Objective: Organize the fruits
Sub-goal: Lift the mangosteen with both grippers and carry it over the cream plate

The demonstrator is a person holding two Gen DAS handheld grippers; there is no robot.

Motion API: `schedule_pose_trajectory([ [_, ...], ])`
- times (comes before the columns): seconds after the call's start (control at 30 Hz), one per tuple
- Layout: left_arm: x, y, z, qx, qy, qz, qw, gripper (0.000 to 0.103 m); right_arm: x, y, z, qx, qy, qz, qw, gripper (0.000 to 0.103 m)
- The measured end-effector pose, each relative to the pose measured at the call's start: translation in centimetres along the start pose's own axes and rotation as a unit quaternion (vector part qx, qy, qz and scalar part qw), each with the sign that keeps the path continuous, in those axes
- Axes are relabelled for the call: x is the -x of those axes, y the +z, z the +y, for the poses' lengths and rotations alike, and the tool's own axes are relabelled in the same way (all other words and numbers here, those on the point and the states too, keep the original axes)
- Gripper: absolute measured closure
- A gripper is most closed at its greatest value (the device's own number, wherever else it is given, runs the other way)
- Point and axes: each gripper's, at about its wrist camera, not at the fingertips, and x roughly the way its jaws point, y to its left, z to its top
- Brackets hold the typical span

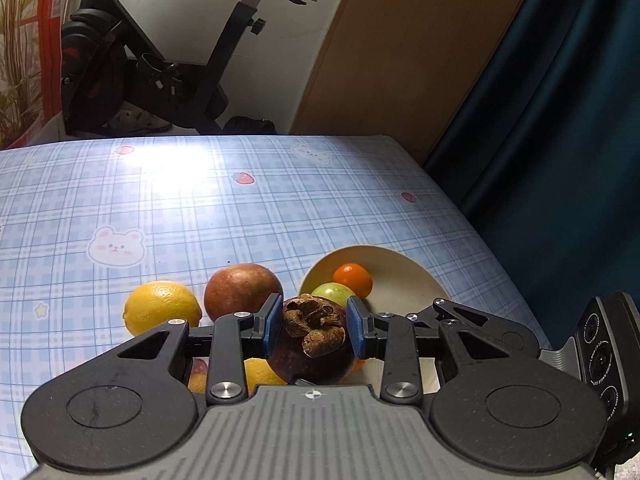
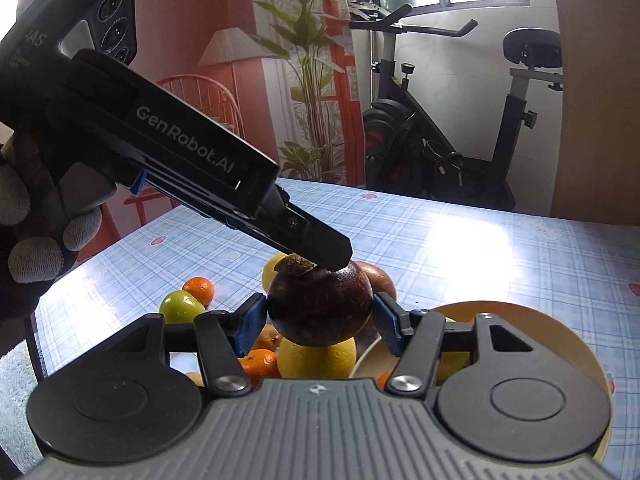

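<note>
A dark purple mangosteen (image 1: 316, 356) with a dry brown calyx is lifted above the blue checked tablecloth (image 1: 160, 208). My left gripper (image 1: 314, 324) is shut on its upper part, one blue pad at each side of the calyx. In the right wrist view, my right gripper (image 2: 318, 312) is shut on the same mangosteen (image 2: 320, 304) across its widest part. The left gripper (image 2: 332, 260) slants down from the upper left onto its top. Below lie a lemon (image 1: 162, 308), a reddish-brown fruit (image 1: 242, 290) and a cream bowl (image 1: 404, 276) holding a tangerine (image 1: 353, 279) and a green fruit (image 1: 332, 292).
More fruit sits under the grippers: a lemon (image 2: 316, 354), tangerines (image 2: 260, 360) and a green fruit (image 2: 180, 307). A gloved hand (image 2: 36, 240) holds the left gripper. An exercise bike (image 2: 460, 140) stands beyond the far table edge. A dark curtain (image 1: 560, 120) hangs at the right.
</note>
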Motion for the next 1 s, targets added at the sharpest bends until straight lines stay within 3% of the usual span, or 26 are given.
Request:
schedule_pose_trajectory([
  [0.4,-2.7,1.2,-2.9,-0.031,-0.015,0.019,0.9992,0.067,2.0,-0.8,-3.2,-0.033,-0.027,-0.017,0.999,0.042],
  [0.73,-8.6,2.8,-6.3,-0.055,-0.058,0.050,0.9955,0.067,3.2,-2.3,-8.2,-0.054,-0.089,0.001,0.995,0.042],
  [1.0,-12.0,3.5,-7.8,-0.056,-0.058,0.065,0.9946,0.067,2.8,-3.0,-11.0,-0.061,-0.114,0.013,0.991,0.042],
])
